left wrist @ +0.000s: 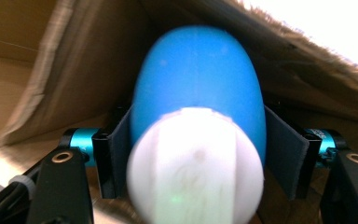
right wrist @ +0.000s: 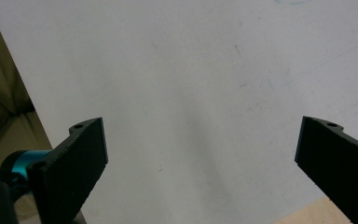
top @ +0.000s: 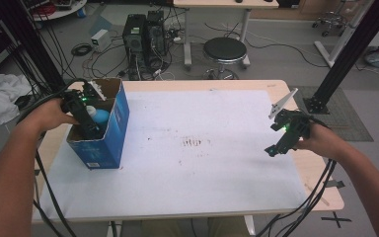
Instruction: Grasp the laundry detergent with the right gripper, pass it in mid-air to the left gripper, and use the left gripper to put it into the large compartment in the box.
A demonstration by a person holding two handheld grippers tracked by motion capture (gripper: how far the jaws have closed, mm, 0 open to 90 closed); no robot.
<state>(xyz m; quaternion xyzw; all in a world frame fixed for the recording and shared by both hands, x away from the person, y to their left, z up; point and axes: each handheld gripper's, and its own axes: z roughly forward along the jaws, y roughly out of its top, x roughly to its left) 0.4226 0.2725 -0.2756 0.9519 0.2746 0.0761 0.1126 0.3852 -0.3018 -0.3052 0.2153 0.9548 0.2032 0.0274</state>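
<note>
- Your left gripper [top: 86,118] reaches into the blue box [top: 109,140] at the tabletop's [top: 197,197] left edge.
- Its fingers [left wrist: 282,154] clamp the blue bottle [left wrist: 200,88] on both sides, white cap [left wrist: 196,165] toward the camera.
- Your right gripper [top: 280,143] hovers with fingers [right wrist: 77,163] spread wide, holding nothing.

The left claw [top: 90,129] reaches into the blue box [top: 109,132] beside a blue bottle [top: 99,116].
</note>
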